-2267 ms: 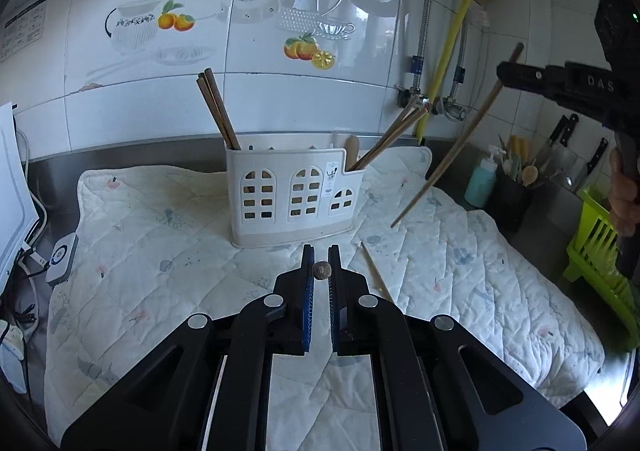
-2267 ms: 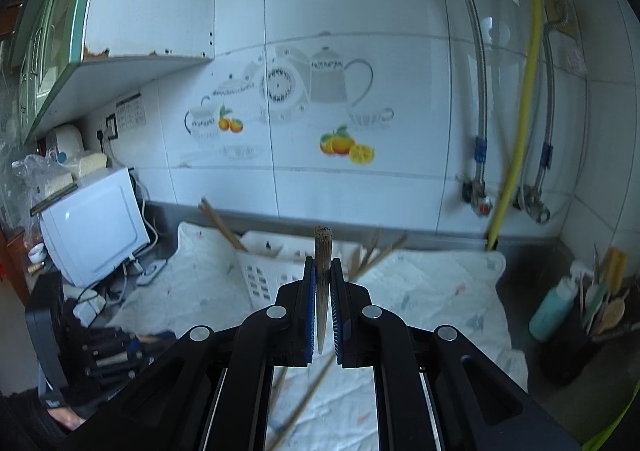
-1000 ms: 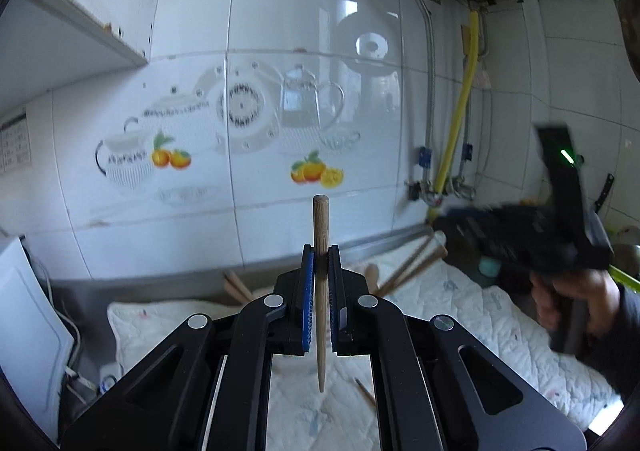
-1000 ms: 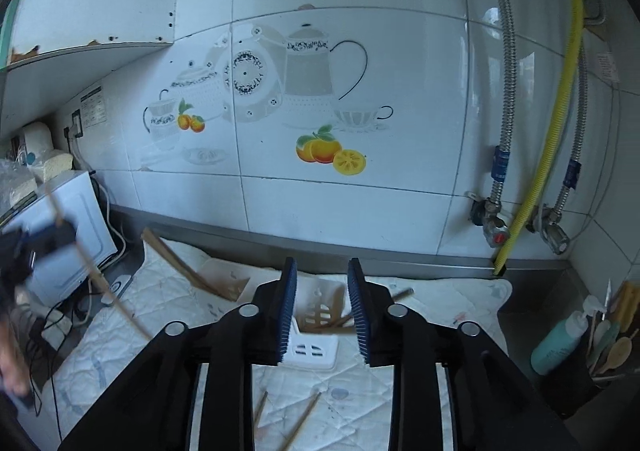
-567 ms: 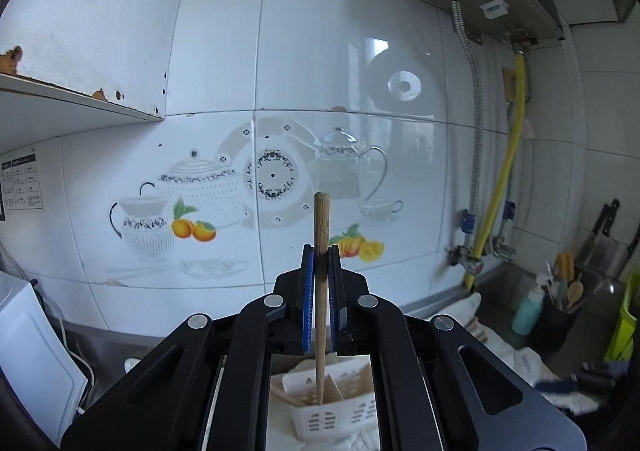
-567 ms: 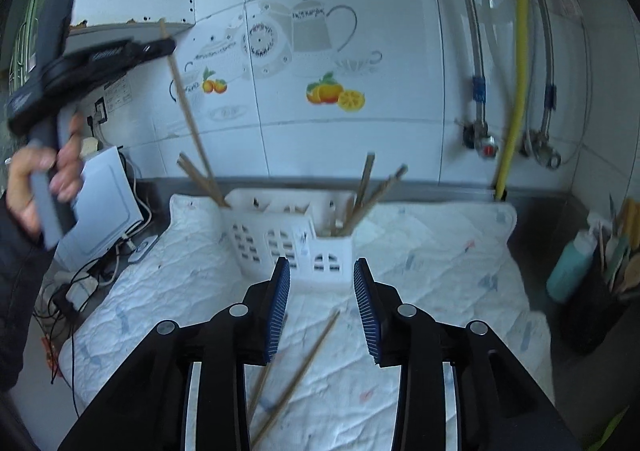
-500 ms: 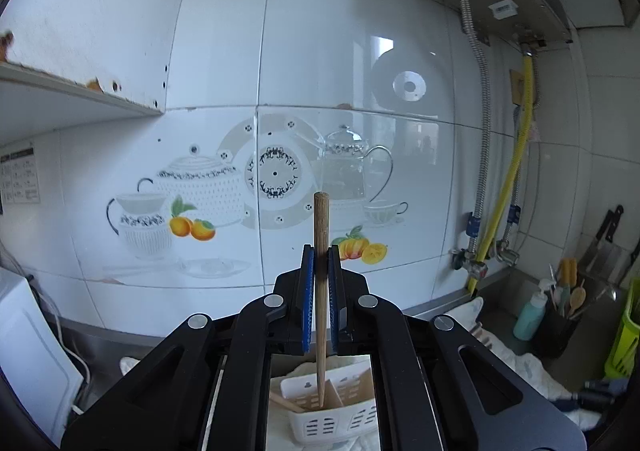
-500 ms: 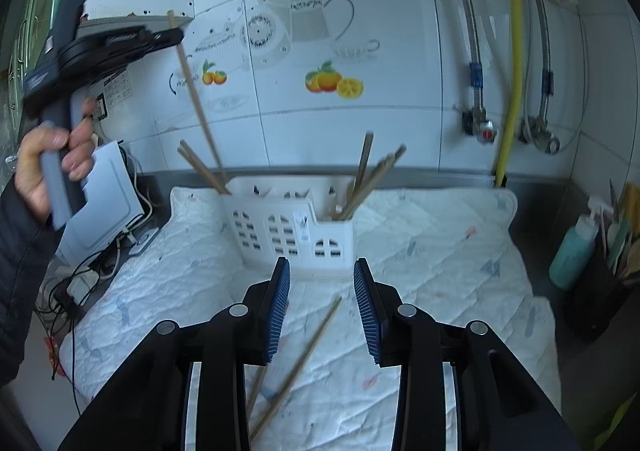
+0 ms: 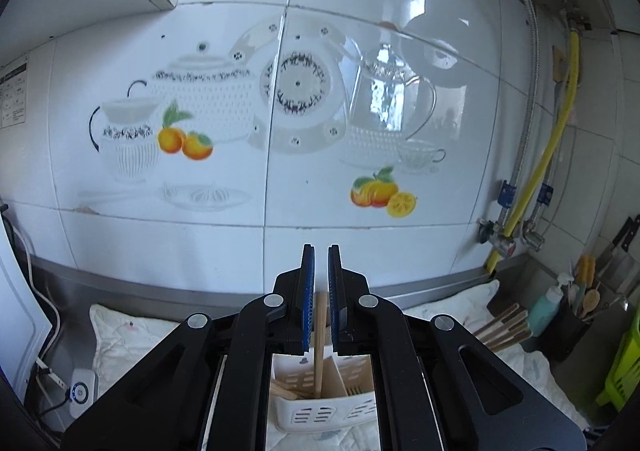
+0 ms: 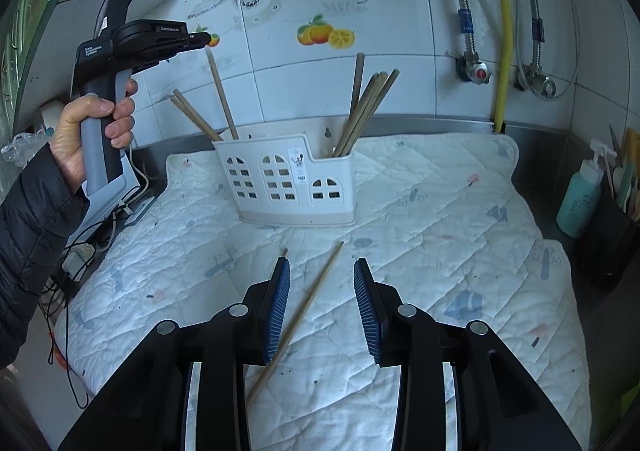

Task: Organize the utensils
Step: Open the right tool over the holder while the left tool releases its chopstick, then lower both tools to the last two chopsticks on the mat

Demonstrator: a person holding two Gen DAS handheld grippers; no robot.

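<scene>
A white plastic holder [image 10: 289, 178] with arched cut-outs stands on a quilted white cloth [image 10: 420, 235], ahead of the right tongs [image 10: 320, 283]. Thin wooden chopsticks [image 10: 364, 107] lean in its right-hand compartment, and more [image 10: 208, 107] lean at its left end. One chopstick [image 9: 319, 343] stands upright in the holder directly below the left tongs [image 9: 319, 271], whose blades sit slightly parted and grip nothing. The right tongs hang spread wide over a loose chopstick [image 10: 304, 307] lying on the cloth between its blades. A hand [image 10: 92, 131] holds the left tongs high, above the holder's left end.
</scene>
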